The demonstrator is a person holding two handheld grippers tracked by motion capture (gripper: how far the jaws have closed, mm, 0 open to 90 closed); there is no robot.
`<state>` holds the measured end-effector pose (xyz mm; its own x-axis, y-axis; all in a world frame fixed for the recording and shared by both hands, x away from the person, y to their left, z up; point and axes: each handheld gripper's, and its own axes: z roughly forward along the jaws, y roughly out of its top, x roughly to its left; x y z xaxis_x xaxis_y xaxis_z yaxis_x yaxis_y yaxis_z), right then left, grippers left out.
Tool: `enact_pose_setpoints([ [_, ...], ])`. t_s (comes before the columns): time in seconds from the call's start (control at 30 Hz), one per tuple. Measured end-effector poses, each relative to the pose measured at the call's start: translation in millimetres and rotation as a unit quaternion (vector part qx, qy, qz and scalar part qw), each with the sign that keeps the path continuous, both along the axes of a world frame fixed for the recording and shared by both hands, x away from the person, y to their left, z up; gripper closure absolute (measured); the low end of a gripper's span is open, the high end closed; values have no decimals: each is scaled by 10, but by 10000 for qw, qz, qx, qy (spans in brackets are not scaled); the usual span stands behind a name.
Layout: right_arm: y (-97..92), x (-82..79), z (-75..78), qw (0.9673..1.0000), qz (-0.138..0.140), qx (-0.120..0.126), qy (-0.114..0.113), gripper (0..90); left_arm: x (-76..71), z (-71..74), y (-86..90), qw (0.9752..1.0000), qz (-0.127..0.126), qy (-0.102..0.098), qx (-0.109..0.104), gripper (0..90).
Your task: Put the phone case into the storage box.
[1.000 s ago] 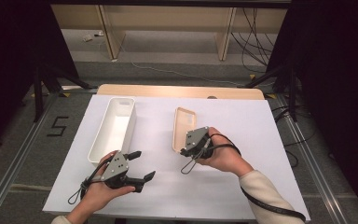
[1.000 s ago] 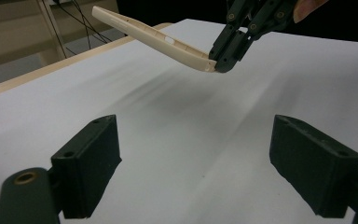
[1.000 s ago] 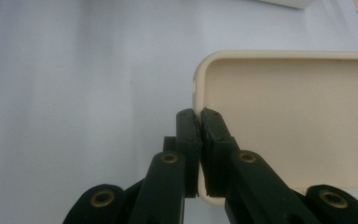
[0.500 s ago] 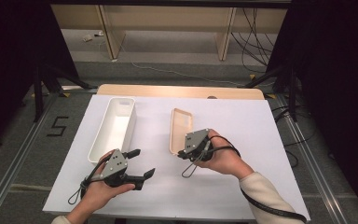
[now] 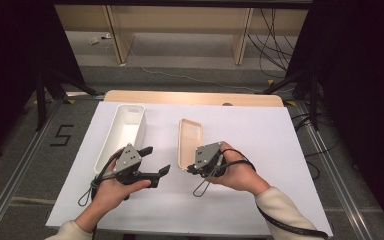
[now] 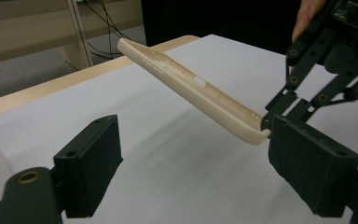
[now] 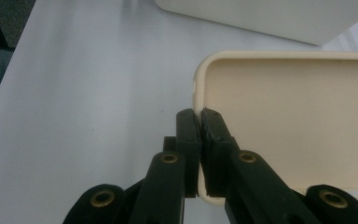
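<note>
A cream phone case [image 5: 187,142] is held by its near short edge in my right gripper [image 5: 189,169], whose jaws are shut on the rim. In the right gripper view the pads pinch the case's rim [image 7: 199,126], and the case's hollow inside [image 7: 298,121] faces up. In the left gripper view the case [image 6: 191,86] hangs tilted above the table, far end higher, with the right gripper [image 6: 266,122] at its low end. My left gripper [image 5: 156,160] is open with nothing between its jaws [image 6: 200,172], left of the case and pointing at it.
A long white bin [image 5: 122,135] stands on the left of the white table [image 5: 280,150], just beyond my left hand; its wall [image 7: 270,16] shows past the case. A wooden strip [image 5: 195,97] runs along the table's far edge. Cables trail from both grippers.
The right gripper has carried the case a little left and toward the person. The left gripper has risen and moved forward, closer to the bin and the case.
</note>
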<state>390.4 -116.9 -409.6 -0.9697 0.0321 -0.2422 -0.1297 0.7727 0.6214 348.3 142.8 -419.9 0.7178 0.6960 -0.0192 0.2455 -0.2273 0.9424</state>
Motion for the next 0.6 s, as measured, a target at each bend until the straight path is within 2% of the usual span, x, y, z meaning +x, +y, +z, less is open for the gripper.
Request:
enact_pose_setpoints([
  [0.33, 39, -31, -14, 10000, 61, -3, -15, 875, 247, 102, -115, 9995, 161, 256, 87, 186],
  [0.6, 70, -42, -38, 9999, 108, -28, -29, 876, 386, 127, -229, 9990, 225, 342, 175, 194],
])
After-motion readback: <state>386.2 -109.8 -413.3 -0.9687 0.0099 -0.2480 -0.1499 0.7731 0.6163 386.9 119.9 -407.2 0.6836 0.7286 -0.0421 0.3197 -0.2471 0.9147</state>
